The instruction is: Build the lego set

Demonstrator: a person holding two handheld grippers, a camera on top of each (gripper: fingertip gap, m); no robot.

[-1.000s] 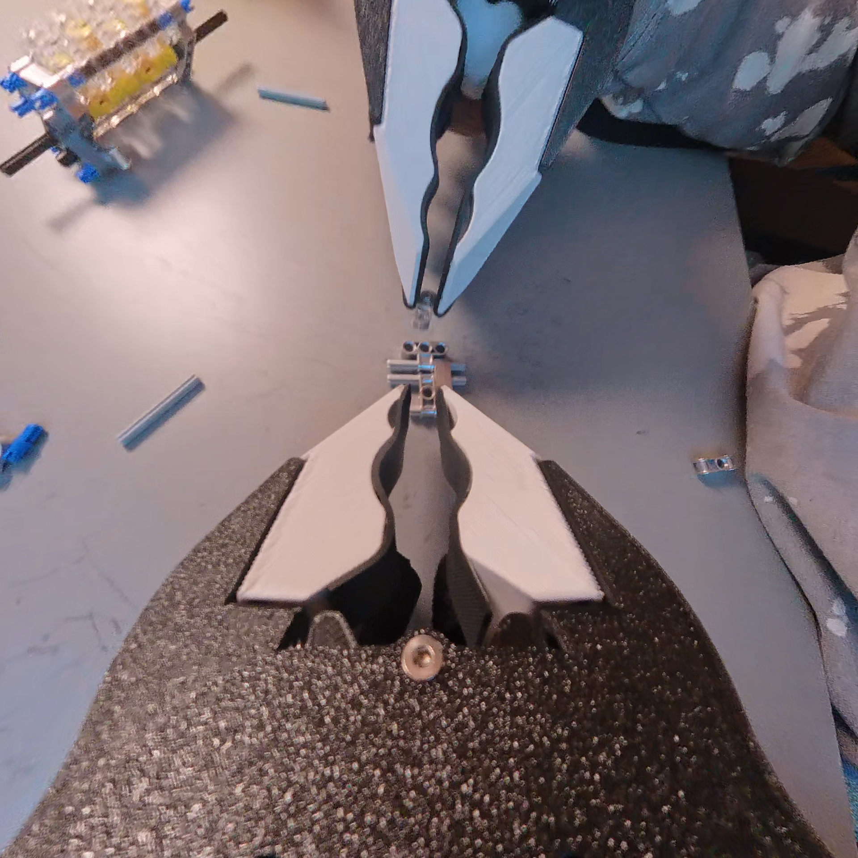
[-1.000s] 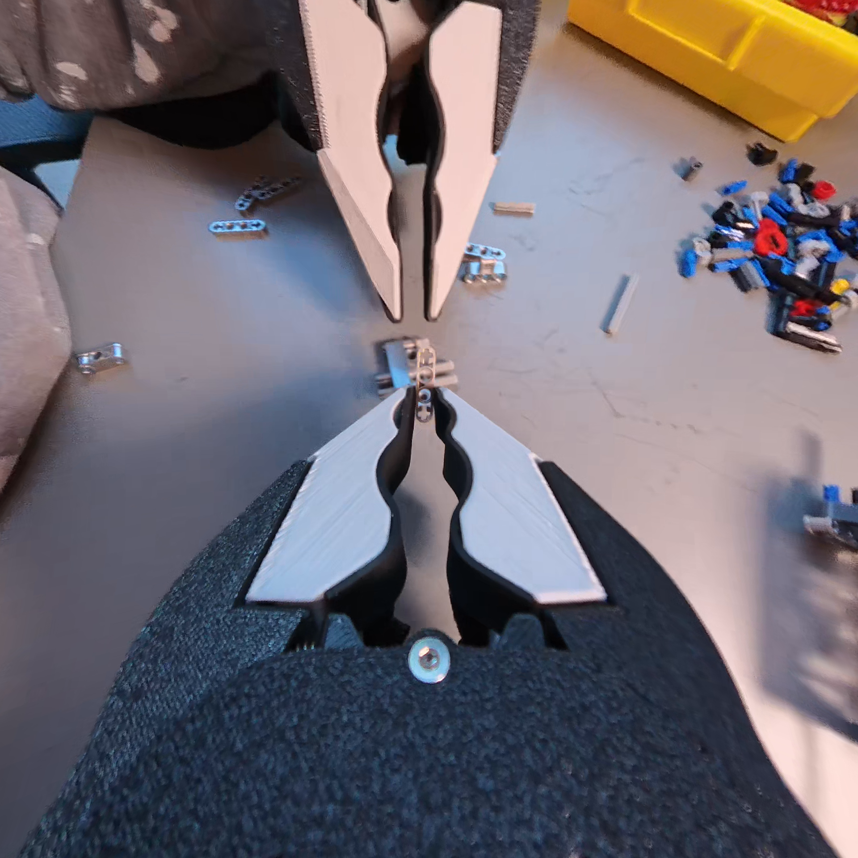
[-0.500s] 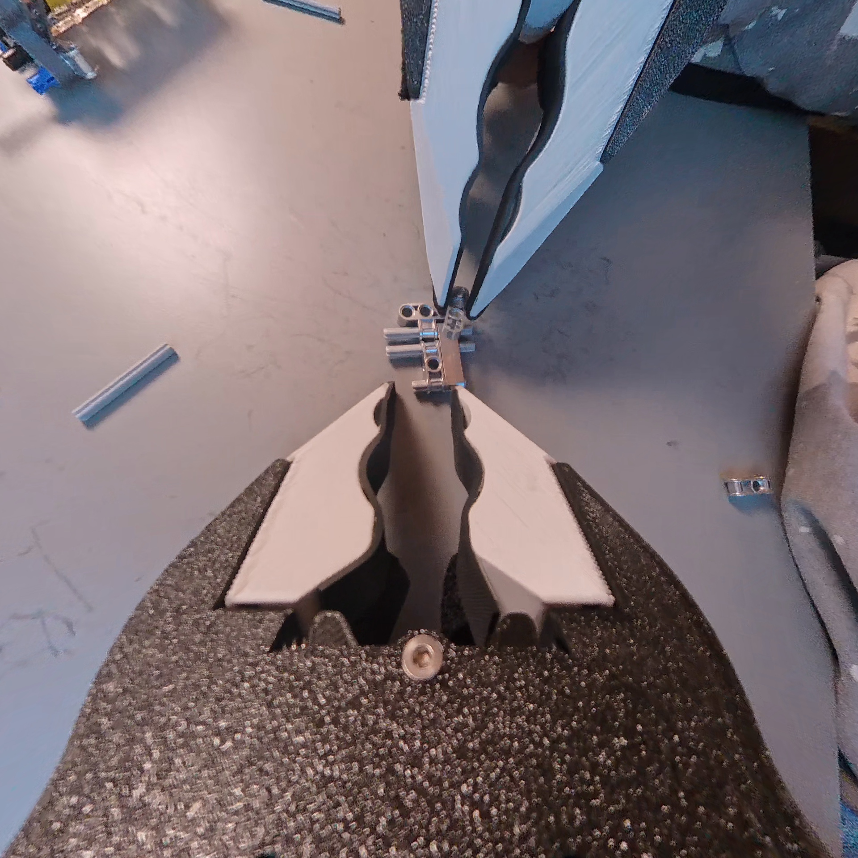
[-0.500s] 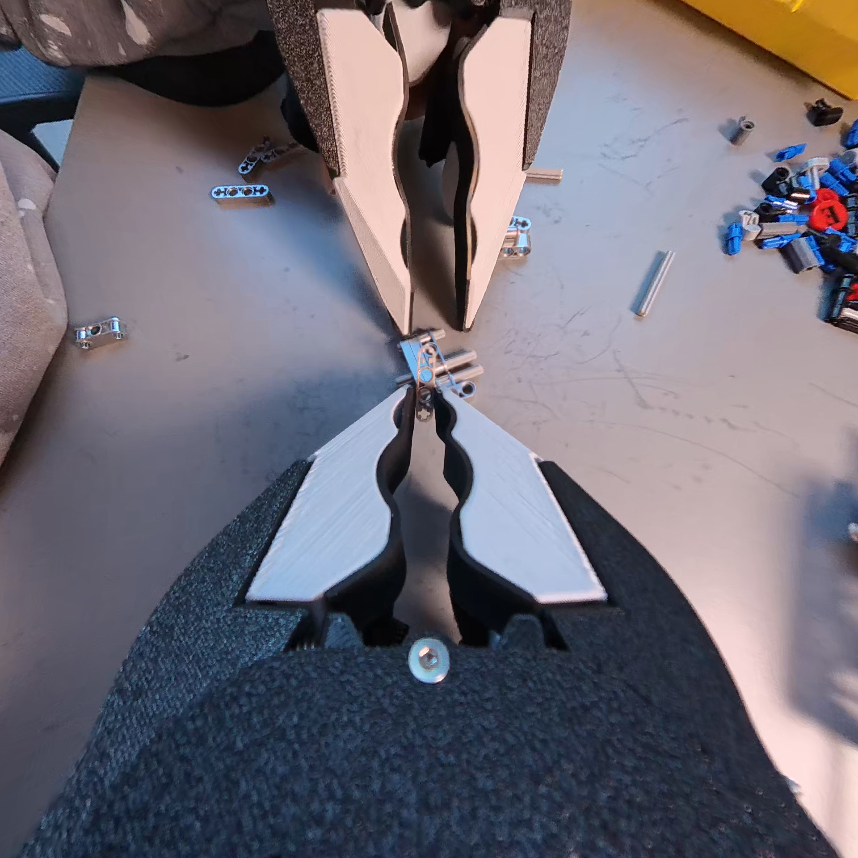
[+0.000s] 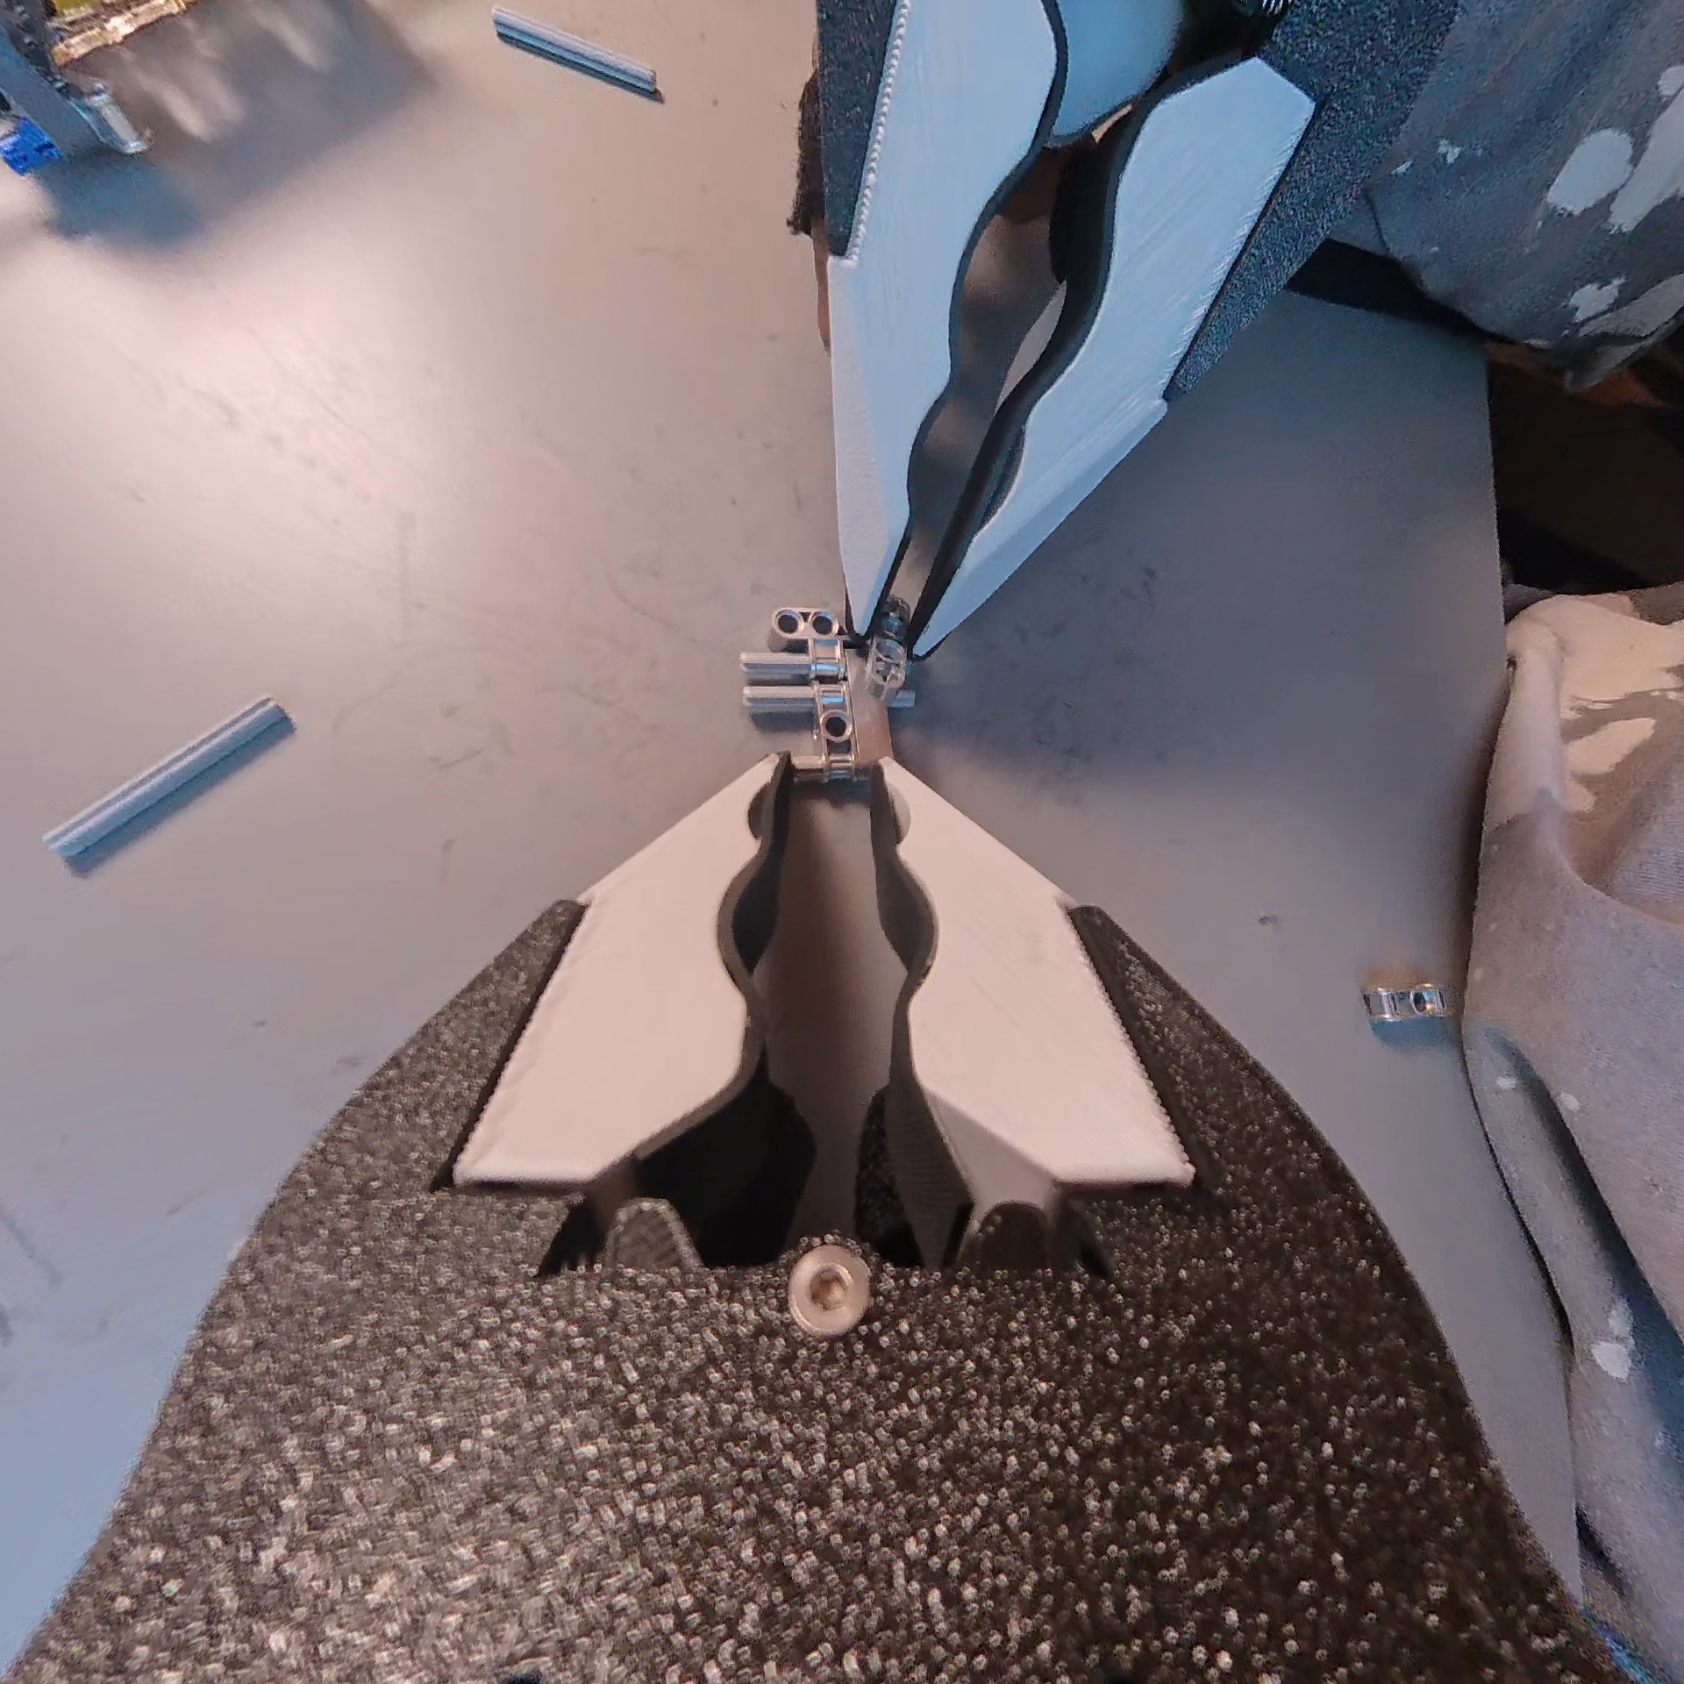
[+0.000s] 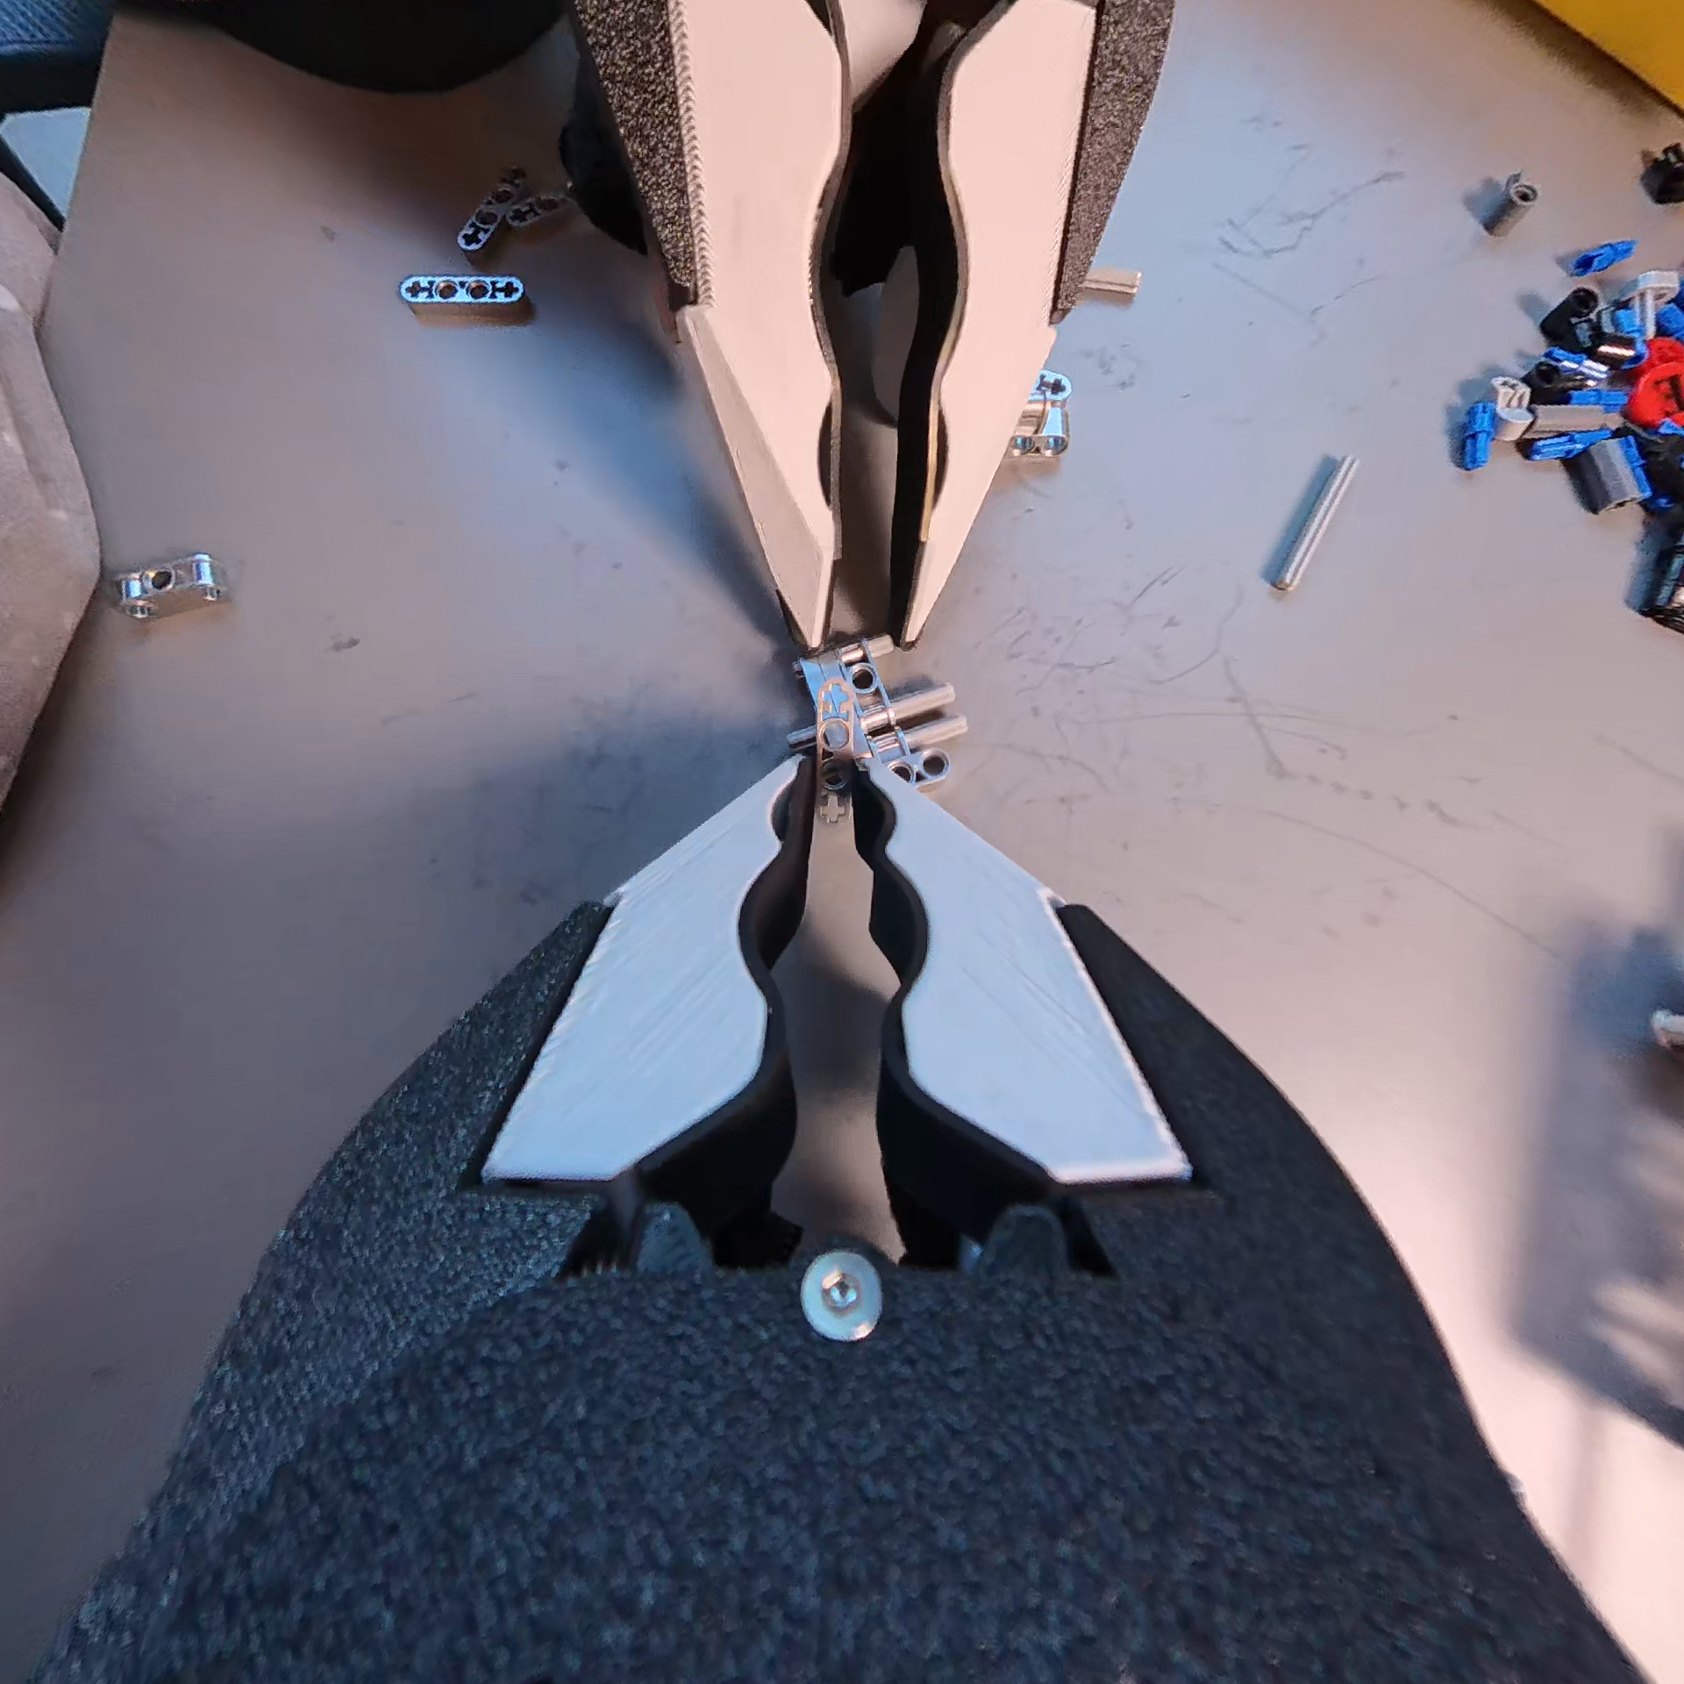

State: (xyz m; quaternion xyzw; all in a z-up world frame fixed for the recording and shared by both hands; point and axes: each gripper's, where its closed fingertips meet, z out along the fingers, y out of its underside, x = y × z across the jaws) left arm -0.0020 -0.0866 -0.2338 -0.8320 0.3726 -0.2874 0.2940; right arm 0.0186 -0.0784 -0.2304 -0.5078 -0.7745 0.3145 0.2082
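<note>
On the grey tabletop (image 5: 364,456), at the far left of the left wrist view, a light grey axle rod (image 5: 169,797) lies alone, with a second rod (image 5: 574,50) farther up. In the middle, the left tongs (image 5: 827,770) are narrowed onto the near end of a small grey assembly of beams and pins (image 5: 806,683), gripping it just above the surface. The right tongs (image 5: 888,633) meet it from the opposite side, pinched nearly shut on a thin beam at its far end (image 6: 834,775). To the right lies a loose grey connector (image 5: 1408,1002), beside mottled grey cloth (image 5: 1595,911). In the right wrist view, a three-hole beam (image 6: 465,292) lies at left, and a heap of blue, black and red parts (image 6: 1604,401) at far right.
</note>
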